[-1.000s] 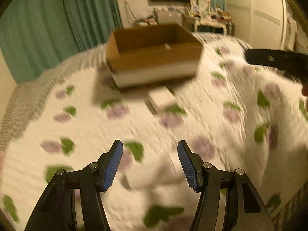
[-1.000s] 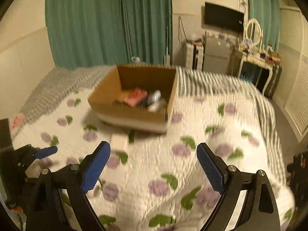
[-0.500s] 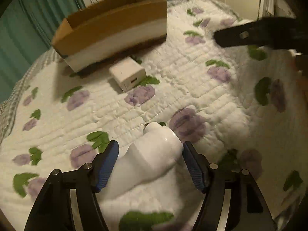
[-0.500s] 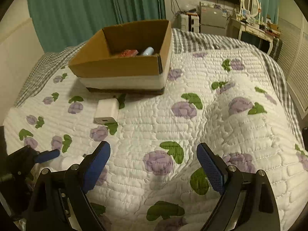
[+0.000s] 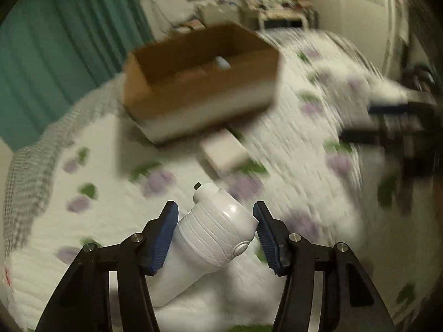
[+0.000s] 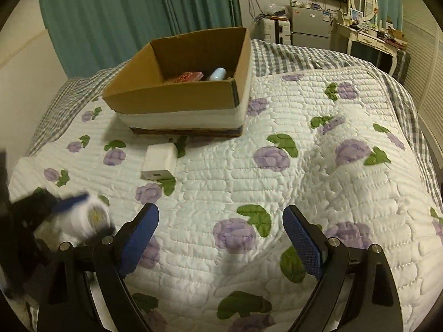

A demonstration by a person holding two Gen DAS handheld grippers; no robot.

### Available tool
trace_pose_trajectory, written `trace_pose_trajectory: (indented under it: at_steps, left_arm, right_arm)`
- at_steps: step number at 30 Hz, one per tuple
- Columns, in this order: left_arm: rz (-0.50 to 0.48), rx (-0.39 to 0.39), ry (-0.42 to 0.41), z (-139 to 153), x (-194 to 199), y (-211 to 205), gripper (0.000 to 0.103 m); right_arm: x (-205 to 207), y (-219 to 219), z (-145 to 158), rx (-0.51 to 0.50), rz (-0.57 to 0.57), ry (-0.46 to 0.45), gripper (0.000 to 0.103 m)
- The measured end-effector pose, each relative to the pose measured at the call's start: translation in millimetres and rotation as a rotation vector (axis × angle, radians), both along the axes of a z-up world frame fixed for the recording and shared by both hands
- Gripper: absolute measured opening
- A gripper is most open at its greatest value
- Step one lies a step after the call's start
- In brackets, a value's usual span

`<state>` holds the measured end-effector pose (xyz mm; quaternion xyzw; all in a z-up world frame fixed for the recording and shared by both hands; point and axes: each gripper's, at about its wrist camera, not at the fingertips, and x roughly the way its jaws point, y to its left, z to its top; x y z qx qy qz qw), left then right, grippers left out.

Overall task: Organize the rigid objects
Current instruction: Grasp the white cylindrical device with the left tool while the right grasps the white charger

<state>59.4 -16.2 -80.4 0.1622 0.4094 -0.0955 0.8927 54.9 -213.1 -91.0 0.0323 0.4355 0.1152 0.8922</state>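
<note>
White bottle (image 5: pixel 213 232) now raised off bed (image 6: pixel 277 166), gripped by left fingers (image 5: pixel 166 232), just closed on it, tilted down toward cardboard box (image 6: pixel 180 96). Right fingers (image 6: pixel 301 240) spread wide, empty, held over bed.

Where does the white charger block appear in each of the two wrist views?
Left wrist: the white charger block lies just above centre, blurred, in front of the cardboard box.
Right wrist: it lies left of centre, below the box.
Shared landmark: the cardboard box on the floral quilt.
</note>
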Motion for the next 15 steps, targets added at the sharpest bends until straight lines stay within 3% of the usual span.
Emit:
trace_pose_trajectory:
  at_steps: [4,6,11,15]
  left_arm:
    - [0.087,-0.079,-0.057,32,33,24,0.057]
    - [0.127,-0.125,-0.046,34,50,34,0.057]
    - [0.231,-0.154,-0.039,22,77,59,0.057]
    - [0.28,-0.18,0.003,1,84,80,0.057]
  right_arm:
    - [8,13,11,-0.03,0.024,-0.034,0.092]
    - [14,25,19,-0.052,0.044,-0.063,0.092]
    - [33,58,23,-0.091,0.084,-0.106,0.092]
    - [55,86,1,-0.107,0.11,-0.081,0.091]
